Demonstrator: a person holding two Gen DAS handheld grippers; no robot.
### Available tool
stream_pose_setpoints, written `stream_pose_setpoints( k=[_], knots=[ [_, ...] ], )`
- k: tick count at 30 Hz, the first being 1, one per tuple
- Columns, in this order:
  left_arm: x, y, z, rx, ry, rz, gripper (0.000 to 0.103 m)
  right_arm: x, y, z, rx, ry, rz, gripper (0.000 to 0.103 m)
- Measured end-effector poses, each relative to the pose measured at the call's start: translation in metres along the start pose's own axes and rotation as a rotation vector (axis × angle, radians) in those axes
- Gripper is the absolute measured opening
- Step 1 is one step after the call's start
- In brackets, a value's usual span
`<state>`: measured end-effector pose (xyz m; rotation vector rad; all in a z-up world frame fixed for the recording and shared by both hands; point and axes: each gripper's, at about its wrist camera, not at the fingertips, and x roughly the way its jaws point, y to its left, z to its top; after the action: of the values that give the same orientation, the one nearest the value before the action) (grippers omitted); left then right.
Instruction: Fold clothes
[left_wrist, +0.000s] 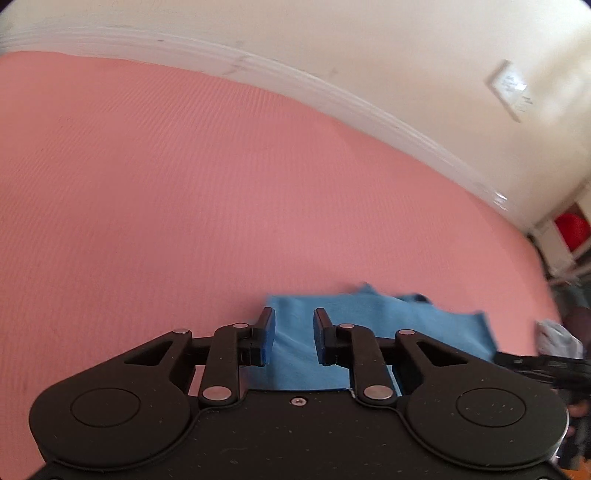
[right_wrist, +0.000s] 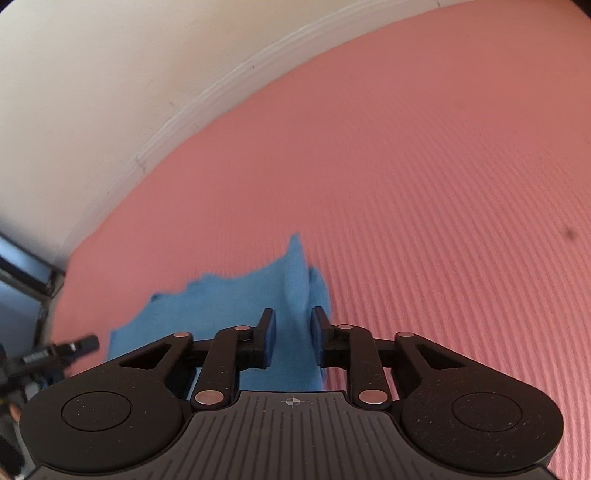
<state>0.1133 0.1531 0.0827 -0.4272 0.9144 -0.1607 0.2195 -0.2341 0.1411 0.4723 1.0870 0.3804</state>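
Blue cotton garment (left_wrist: 373, 332) lies rumpled on pink ribbed mat (left_wrist: 184, 203); left gripper (left_wrist: 294, 338) and right gripper (right_wrist: 293, 338) both parted, empty; folding judged unfinished

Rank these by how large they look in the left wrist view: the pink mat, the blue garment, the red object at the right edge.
1. pink mat, which fills most of the view.
2. blue garment, partly hidden behind the gripper, so its full extent is unsure.
3. red object, far off, so its true size is unsure.

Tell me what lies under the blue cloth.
The blue cloth rests on the pink ribbed mat, which shows all around it. Whatever lies directly beneath the fabric is covered, and its near part is hidden behind both grippers.
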Motion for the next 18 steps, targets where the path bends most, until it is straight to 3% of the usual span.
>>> stream_pose_setpoints(
  k=[4,10,16,18],
  knots=[
    [0.001,-0.026,-0.015,0.042,0.067,-0.105,0.019,-0.006,-0.018,-0.019,0.035,0.049,0.048,0.037],
    [0.035,-0.069,-0.037,0.043,0.204,-0.215,0.017,-0.003,-0.030,-0.026,0.102,0.072,0.098,0.039],
    [0.054,-0.088,-0.048,0.058,0.246,-0.224,0.017,0.015,-0.024,-0.021,0.109,0.085,0.156,0.037],
    [0.061,-0.089,-0.049,0.050,0.257,-0.208,0.016,0.016,-0.026,-0.020,0.105,0.087,0.157,0.025]
  ],
)
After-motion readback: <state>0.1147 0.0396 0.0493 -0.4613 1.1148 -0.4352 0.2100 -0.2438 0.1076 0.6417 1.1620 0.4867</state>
